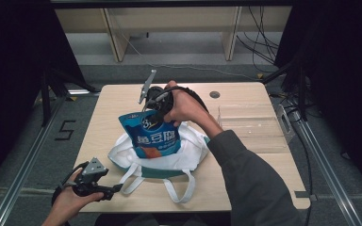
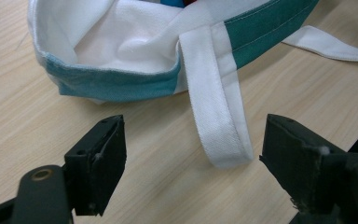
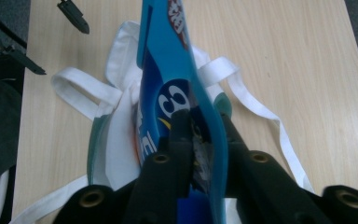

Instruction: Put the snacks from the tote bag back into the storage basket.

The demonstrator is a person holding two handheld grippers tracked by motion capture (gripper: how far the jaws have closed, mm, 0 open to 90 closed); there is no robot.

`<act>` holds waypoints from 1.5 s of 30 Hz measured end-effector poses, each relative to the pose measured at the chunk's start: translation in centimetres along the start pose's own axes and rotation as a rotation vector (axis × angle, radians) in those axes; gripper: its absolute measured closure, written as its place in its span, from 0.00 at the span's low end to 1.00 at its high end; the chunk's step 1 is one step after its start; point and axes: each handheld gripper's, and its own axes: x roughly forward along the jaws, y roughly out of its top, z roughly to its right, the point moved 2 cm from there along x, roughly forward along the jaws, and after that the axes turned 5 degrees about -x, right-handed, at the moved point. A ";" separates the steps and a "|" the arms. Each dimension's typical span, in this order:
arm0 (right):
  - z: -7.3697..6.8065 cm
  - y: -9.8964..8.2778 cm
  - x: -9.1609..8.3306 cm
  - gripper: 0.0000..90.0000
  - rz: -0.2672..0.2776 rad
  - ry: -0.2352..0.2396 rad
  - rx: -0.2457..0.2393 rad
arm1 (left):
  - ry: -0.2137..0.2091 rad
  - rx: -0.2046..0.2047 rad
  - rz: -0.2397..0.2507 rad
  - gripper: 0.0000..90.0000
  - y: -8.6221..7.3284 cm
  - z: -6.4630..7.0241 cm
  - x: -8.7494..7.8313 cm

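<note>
Two grippers: black two-jaw tools, one in each of the person's hands, both over a pale wooden table (image 1: 259,165).
Right gripper (image 1: 152,112): clamped on the top edge of a glossy blue snack pouch with white lettering (image 1: 153,136), at about 12 o'clock from the bag.
Pouch position: upright, its lower end in the mouth of a white cloth tote bag with a teal band (image 1: 193,150) that lies at the table's centre.
Left gripper (image 1: 118,188): low at 7 o'clock on the table's near edge, jaws spread wide, nothing between the pads.
High view adds: the whole layout, a clear plastic tray (image 1: 254,125) at 3 o'clock from the bag, and the grey sleeve (image 1: 254,179) of the right arm reaching in.
Right gripper view adds: the pouch (image 3: 168,93) edge-on, pinched between the two black jaws, with the bag (image 3: 116,121) and its white straps (image 3: 261,112) spread on the wood below.
Left gripper view adds: close detail of the bag's teal rim (image 2: 116,84) and open white lining, and one looped white handle (image 2: 219,121) lying flat on the table between the parted jaws, touching neither.
</note>
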 end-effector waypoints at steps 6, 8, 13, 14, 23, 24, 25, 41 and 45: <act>-0.4 0.3 -0.2 1.00 -0.062 0.004 -0.015 | 0.001 -0.002 0.000 0.24 0.0 0.0 0.0; -0.3 0.5 -0.2 1.00 -0.068 -0.005 -0.047 | -0.003 -0.018 0.004 0.24 0.0 0.1 0.1; -0.4 0.9 -0.4 1.00 -0.101 -0.007 -0.078 | 0.002 0.003 -0.001 0.24 0.0 0.0 0.1; -0.4 1.0 -0.5 1.00 -0.105 -0.011 -0.079 | 0.001 -0.004 -0.001 0.24 0.0 0.0 0.1; -0.3 1.8 -2.1 1.00 -0.108 -0.043 -0.069 | 0.002 0.000 -0.002 0.25 0.0 0.0 0.1; -0.2 1.9 -2.5 1.00 -0.107 -0.053 -0.074 | -0.003 -0.018 -0.001 0.25 0.0 0.1 0.2; -0.2 1.9 -2.5 1.00 -0.107 -0.053 -0.074 | -0.005 -0.015 -0.005 0.25 0.0 0.1 0.1; 0.9 2.1 -9.9 1.00 -0.125 -0.167 -0.073 | -0.007 -0.016 -0.002 0.25 -0.1 -0.1 0.0; 1.2 1.1 -11.4 1.00 -0.138 -0.181 -0.038 | -0.006 -0.018 -0.006 0.25 -0.1 -0.1 0.0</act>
